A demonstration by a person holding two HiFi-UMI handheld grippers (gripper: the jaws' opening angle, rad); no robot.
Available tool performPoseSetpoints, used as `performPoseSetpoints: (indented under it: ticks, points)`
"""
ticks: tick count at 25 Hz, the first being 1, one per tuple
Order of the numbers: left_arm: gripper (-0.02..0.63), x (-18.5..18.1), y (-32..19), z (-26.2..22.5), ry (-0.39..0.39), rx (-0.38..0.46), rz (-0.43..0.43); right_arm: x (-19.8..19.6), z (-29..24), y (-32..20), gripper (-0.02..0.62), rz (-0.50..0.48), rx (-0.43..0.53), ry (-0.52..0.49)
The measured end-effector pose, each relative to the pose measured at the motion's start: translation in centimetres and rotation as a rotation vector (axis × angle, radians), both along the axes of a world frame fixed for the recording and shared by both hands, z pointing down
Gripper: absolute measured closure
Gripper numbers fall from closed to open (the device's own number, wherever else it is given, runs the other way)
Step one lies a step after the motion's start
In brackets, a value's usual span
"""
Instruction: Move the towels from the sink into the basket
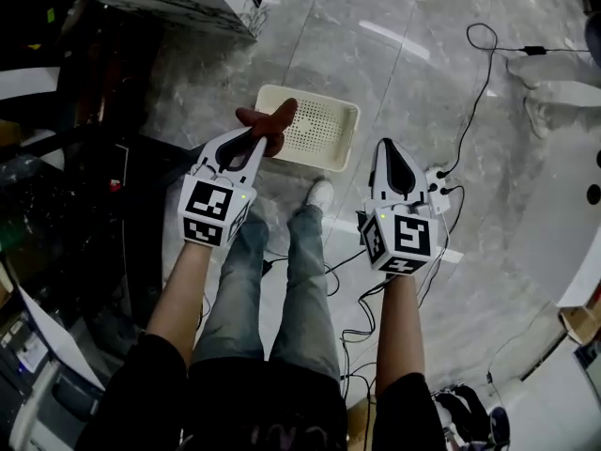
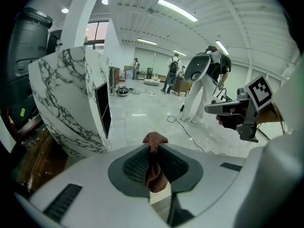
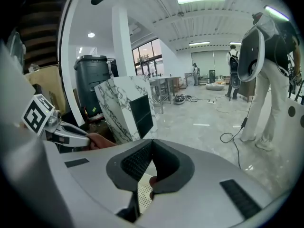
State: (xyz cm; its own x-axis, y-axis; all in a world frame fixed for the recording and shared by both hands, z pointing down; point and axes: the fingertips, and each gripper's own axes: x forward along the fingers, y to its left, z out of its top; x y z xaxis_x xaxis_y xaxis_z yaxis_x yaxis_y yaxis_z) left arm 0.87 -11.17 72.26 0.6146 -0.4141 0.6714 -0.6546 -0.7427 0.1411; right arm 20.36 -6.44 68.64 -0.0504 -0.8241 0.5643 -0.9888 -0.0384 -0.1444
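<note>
Head view showing brown towel (image 1: 272,122) hanging pinched in left hand-held gripper (image 1: 260,141), over near-left rim of white perforated basket (image 1: 349,120), which is standing on floor (image 1: 423,83) ahead of person's feet. Left gripper view confirming grip: jaws clamping narrow on towel fold, cloth bulging above and below pads. Right hand-held gripper (image 1: 386,147) hovering beside basket, jaws together, gripping nothing. Step in hand, judged: drop-off. Advising: carrying towel over basket middle, lowering close to mesh, then opening jaws fully; keeping right unit clear of rim.
</note>
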Motion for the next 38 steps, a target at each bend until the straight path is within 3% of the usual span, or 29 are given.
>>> performPoseSetpoints:
  ticks: [8, 13, 20, 22, 24, 29, 38]
  points:
    - [0.543, 1.3, 0.4, 12.1, -0.078, -0.077, 0.047, -0.6, 7.8, 0.4, 0.58, -0.013, -0.034, -0.019]
    - [0.543, 0.9, 0.9, 19.0, -0.12, -0.173, 0.013, -0.5, 12.0, 0.2, 0.58, 0.0, -0.056, -0.04]
    - [0.526, 0.8, 1.8, 26.6, -0.203, -0.214, 0.068, -0.7, 13.7, 0.6, 0.58, -0.007, -0.033, -0.043]
    - [0.482, 1.2, 2.1, 28.6, -0.219, -0.248, 0.074, -0.3, 14.2, 0.9, 0.58, -0.006, -0.031, -0.042]
    - [0.427, 1.7, 2.5, 29.8, -0.23, -0.276, 0.088, 0.2, 14.9, 1.2, 0.58, 0.01, -0.036, -0.047]
    - [0.383, 2.5, 3.1, 30.6, -0.241, -0.292, 0.129, 0.7, 15.4, 1.9, 0.58, 0.034, -0.044, -0.052]
    - [0.377, 3.2, 2.8, 29.0, -0.213, -0.294, 0.127, 1.0, 14.2, 1.6, 0.58, 0.05, -0.034, -0.042]
